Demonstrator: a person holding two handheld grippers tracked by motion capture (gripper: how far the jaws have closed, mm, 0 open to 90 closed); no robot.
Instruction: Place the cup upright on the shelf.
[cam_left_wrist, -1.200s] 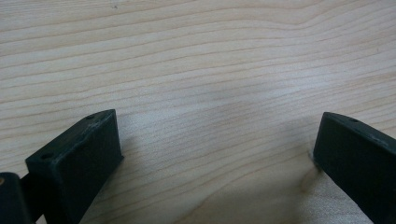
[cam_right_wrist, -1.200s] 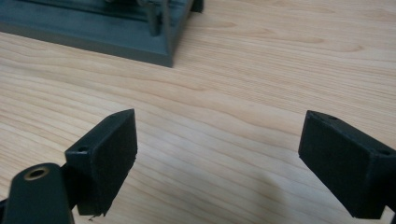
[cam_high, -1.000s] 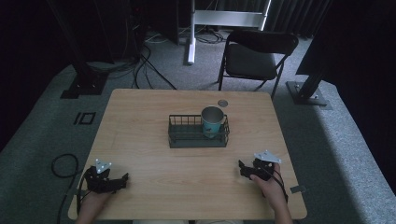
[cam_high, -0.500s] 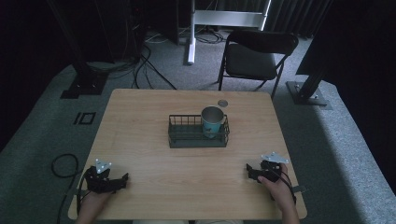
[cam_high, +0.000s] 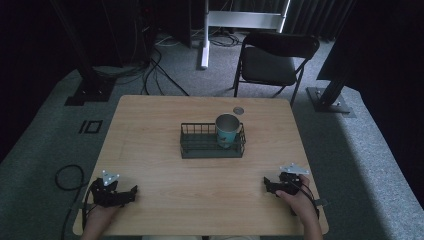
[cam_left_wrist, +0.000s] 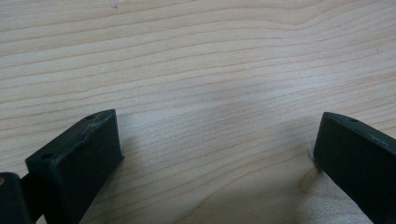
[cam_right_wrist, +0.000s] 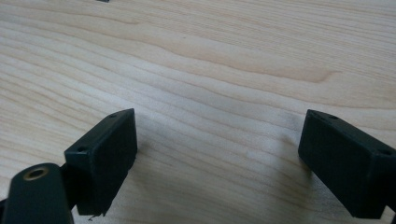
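Observation:
A black wire basket (cam_high: 212, 141) stands at the middle of the wooden table (cam_high: 160, 125), with a teal cup (cam_high: 227, 130) upright in its right end. My left gripper (cam_high: 131, 192) rests on the table near the front left corner, open, with bare wood between its jaws (cam_left_wrist: 212, 140). Near the front right corner my right gripper (cam_high: 267, 186) lies low on the table, also open over bare wood (cam_right_wrist: 217, 140). Both sit well short of the basket.
A small round grey disc (cam_high: 238, 110) lies on the table behind the basket. A black folding chair (cam_high: 272, 62) stands beyond the far edge. Cables (cam_high: 150, 60) and stand bases lie on the grey floor around the table.
My right gripper has drawn back toward the front right edge of the table and settled lower. The left gripper has stayed where it was.

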